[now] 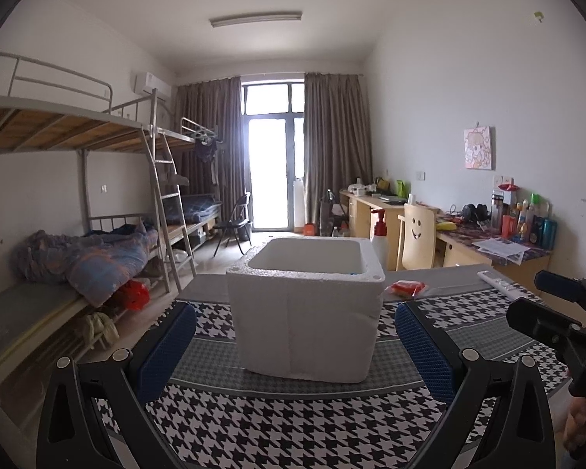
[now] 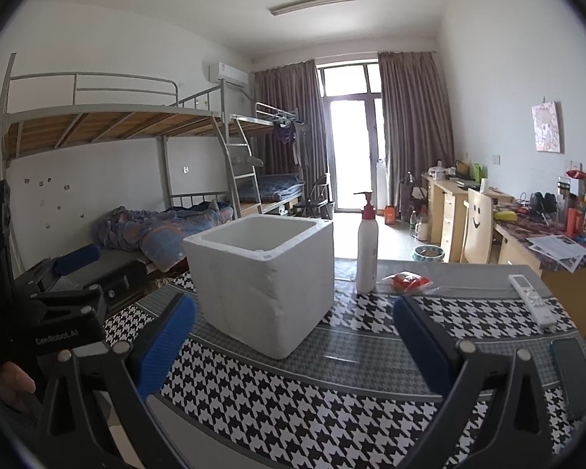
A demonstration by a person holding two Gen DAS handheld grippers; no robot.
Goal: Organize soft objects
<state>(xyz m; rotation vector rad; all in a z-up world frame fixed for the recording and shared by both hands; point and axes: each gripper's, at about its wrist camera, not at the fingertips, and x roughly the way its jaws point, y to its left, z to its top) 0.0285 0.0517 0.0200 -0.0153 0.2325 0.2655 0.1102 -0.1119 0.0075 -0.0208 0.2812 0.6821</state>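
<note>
Both of your grippers hang empty above the surface [image 1: 277,422], jaws spread wide: the left gripper [image 1: 295,346] faces the white foam box [image 1: 306,312], the right gripper [image 2: 293,342] looks past the box's corner. The likeliest soft object is the red packet [image 2: 408,281] lying beyond the box, just beside the pump bottle [image 2: 367,250]. Reach for it with the right gripper, coming in low and clear of the bottle, and close gently. You cannot see into the box, and the packet is too small to identify.
</note>
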